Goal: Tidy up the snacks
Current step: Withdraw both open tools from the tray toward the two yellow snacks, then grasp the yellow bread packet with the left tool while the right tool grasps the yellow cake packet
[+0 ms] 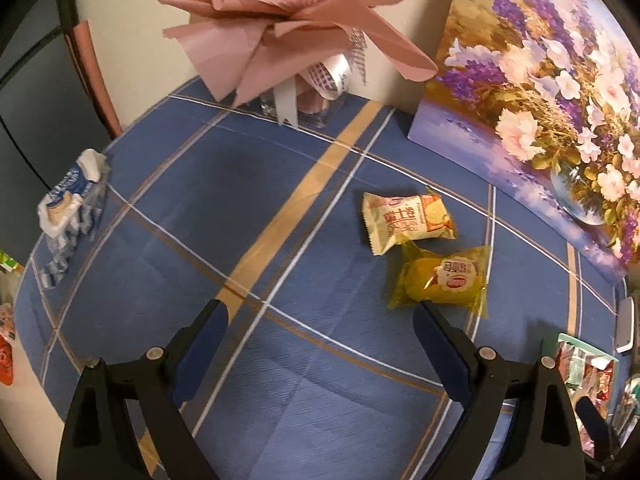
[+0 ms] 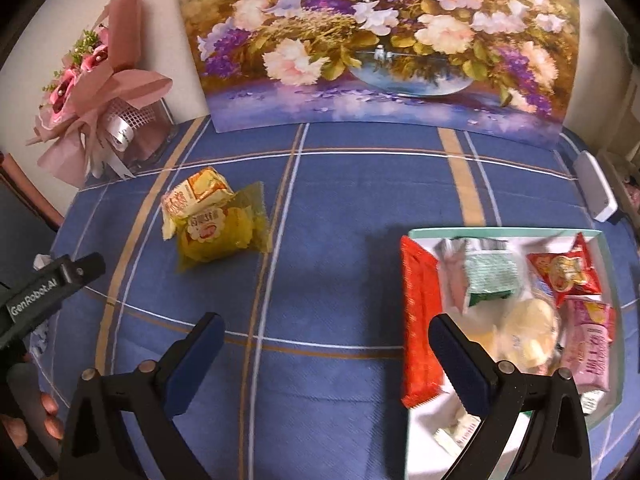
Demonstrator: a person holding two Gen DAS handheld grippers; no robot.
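A: Yellow snack and cream snack, touching, lie at one o'clock of the left gripper, outside the tray.
B: Both jaws released; right gripper hovers empty, tray at three o'clock for collecting.

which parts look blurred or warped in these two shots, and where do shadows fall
Left wrist view: fisheye bends the tablecloth stripes; the bouquet looks softly smeared. Right wrist view: snacks in the tray are motion-blurred, a dark shadow lies left of it, and the painting bows outward.
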